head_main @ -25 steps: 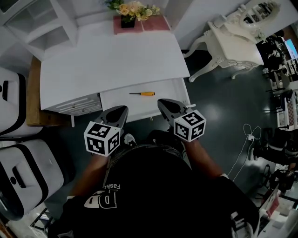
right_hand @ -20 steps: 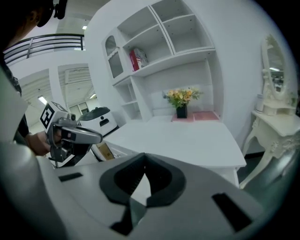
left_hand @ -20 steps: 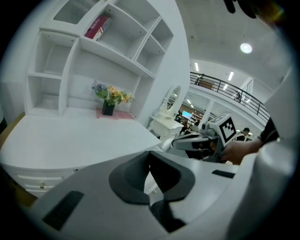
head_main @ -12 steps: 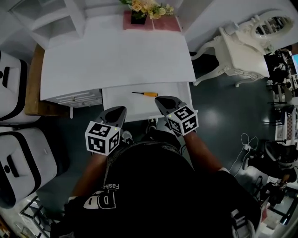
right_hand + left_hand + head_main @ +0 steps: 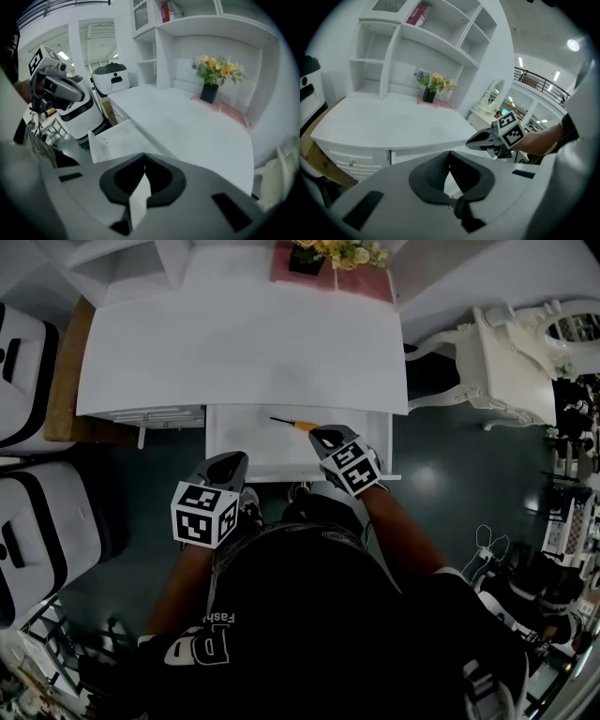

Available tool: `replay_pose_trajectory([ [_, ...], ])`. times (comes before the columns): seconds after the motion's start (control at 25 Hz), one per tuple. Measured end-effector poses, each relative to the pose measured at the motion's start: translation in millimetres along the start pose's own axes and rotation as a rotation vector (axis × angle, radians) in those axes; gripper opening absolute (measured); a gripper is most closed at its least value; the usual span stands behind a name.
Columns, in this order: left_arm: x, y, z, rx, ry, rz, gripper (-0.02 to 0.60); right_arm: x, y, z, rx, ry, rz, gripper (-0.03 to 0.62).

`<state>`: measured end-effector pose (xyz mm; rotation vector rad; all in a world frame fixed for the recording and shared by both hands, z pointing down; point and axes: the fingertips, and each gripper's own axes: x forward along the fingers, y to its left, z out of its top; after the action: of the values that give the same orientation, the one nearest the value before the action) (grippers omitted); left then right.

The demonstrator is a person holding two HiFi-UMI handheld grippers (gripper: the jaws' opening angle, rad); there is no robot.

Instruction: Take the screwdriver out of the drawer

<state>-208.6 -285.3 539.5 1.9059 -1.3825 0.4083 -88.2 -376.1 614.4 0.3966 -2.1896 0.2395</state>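
Writing: partial white print "Fash" on the person's black shirt point(image 5: 225, 618); larger letters below it can't be read. Square black-and-white markers on both gripper cubes. A red book point(image 5: 417, 14) stands on the top shelf, its print too small to read.

Drawer point(image 5: 234, 442) is pulled out under the front edge of the white surface point(image 5: 234, 343). Screwdriver point(image 5: 296, 424), with an orange handle and dark shaft, lies near the drawer's back, close under that edge, shaft pointing left. White drawer floor shows in front of it and to its left.

Right gripper point(image 5: 322, 435): fingers together, nothing between them, tips over the drawer just beside the orange handle. Contact can't be judged.
Left gripper point(image 5: 234, 463): fingers together, nothing held, in front of the drawer's front edge and well apart from the screwdriver.

Only the head view shows the screwdriver. The gripper views show a shelf unit point(image 5: 389, 51) at the back of the surface and flowers point(image 5: 216, 69) in a dark pot on a pink mat point(image 5: 229, 112).
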Motion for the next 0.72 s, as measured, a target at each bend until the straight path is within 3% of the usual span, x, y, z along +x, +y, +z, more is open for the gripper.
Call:
replay_pose_trajectory([
  [0.32,22,5,-8,-0.053,0.040,0.040,0.014,50,-24,-30,-0.200,0.137,0.014,0.012],
  [0.72,29,12,-13,-0.124,0.051,0.095,0.014,106,-33,-70,-0.362,0.266,0.064,0.046],
])
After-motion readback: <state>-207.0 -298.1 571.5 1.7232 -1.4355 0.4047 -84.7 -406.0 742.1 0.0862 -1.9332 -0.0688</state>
